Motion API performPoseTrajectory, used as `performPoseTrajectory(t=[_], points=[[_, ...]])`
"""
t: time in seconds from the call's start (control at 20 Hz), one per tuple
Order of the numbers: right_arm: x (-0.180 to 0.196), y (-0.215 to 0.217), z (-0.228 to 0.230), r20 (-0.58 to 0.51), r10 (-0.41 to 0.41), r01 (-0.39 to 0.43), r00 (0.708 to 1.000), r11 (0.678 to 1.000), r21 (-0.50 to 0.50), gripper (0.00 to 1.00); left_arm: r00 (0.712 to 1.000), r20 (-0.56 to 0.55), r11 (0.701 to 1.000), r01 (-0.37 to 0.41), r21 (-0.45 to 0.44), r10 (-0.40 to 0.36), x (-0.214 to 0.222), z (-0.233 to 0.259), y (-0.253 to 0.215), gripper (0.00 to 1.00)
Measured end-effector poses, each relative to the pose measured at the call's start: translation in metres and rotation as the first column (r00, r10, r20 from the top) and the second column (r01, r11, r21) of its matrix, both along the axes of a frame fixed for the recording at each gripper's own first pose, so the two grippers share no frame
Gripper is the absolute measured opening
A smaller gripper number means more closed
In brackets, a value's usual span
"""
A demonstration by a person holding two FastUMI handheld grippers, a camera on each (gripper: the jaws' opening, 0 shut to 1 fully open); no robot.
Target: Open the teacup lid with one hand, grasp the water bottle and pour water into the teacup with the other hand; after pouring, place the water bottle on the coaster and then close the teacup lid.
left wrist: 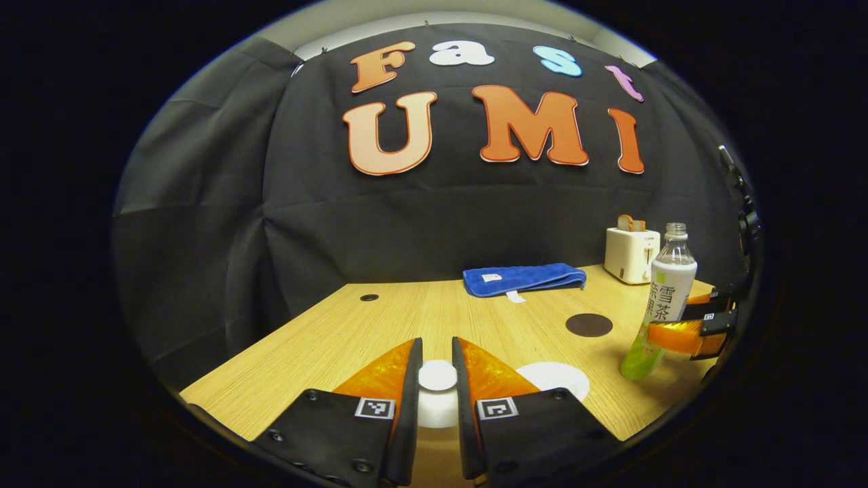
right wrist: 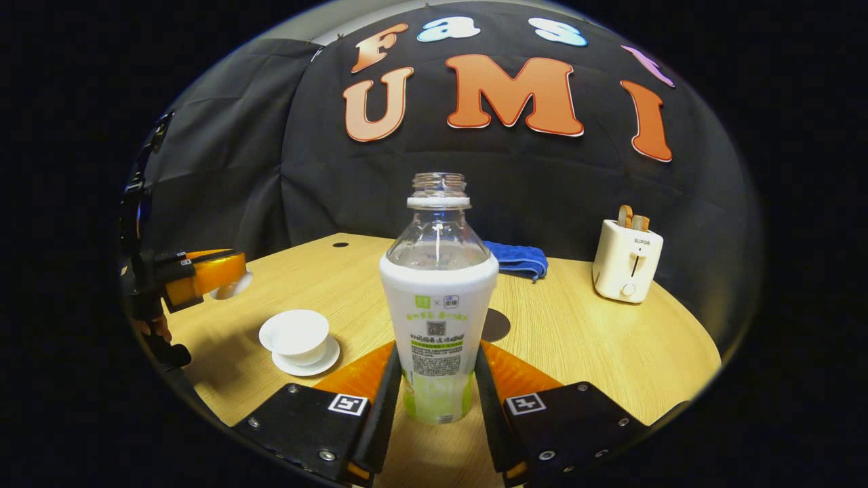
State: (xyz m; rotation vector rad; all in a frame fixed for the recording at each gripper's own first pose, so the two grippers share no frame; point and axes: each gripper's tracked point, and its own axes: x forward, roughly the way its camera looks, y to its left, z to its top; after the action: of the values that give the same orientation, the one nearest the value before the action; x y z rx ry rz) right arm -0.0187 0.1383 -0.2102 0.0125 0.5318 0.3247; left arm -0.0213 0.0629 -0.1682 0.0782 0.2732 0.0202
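Two hand-held grippers are at work over the desk. Nearest in the left gripper view, the left hand-held gripper is clenched on the white teacup lid, both fingers pressing its knob, lifted clear of the desk. The right gripper view shows what that view hides: the open teacup on its saucer, left of the water bottle, with the left hand-held gripper and lid hanging beyond and left of the cup.

Closest in the right gripper view, the right hand-held gripper grasps the uncapped bottle low on its body, fingers pressing both sides; the bottle is upright. I leave its label print unread.

Just behind the bottle lies the dark round coaster, with bare wood around it. Farther back, a folded blue cloth sits near the desk's rear edge, and right of the bottle a white toaster holds toast.
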Motion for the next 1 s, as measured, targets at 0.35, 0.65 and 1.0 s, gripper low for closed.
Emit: performPoseTrajectory(t=[0.35, 0.65, 1.0], points=[[0.022, -0.012, 0.026, 0.117, 0.045, -0.017, 0.992, 0.973, -0.232, 0.58, 0.999, -0.011, 0.999, -0.034, -0.02, 0.034, -0.005, -0.005, 0.029, 0.3], [0.028, -0.019, 0.031, 0.154, 0.149, -0.057, 0.977, 0.873, -0.484, 0.58, 0.998, -0.018, 0.998, -0.06, -0.01, 0.06, -0.011, -0.009, 0.05, 0.3], [0.033, -0.013, 0.033, 0.188, 0.261, -0.073, 0.947, 0.744, -0.665, 0.58, 0.997, -0.014, 0.997, -0.075, -0.019, 0.074, -0.013, -0.011, 0.062, 0.3]])
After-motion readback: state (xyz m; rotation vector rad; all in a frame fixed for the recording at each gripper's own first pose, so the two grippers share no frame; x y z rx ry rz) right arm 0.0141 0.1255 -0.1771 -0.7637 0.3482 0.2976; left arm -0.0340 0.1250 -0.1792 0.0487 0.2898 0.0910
